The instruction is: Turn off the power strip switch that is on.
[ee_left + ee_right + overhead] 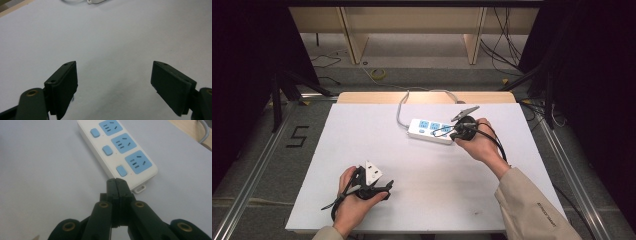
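White power strip [117,147] on table [362,130], right gripper [116,181] closed beside it

The desk [362,130] lies bare across its left and middle, giving open passage. Toward the back right, the power strip [430,129] and its grey cord [401,107] block the way, beside the right hand-held gripper [460,131].

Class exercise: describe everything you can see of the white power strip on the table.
The power strip is a long white block, plastic by its look, lying flat on the far right part of the table. Three blue socket faces show on top, each with a small blue switch beside it. A mounting tab sticks out at its near end; a grey cable leaves its far end. The right gripper, shut, points at the near end.
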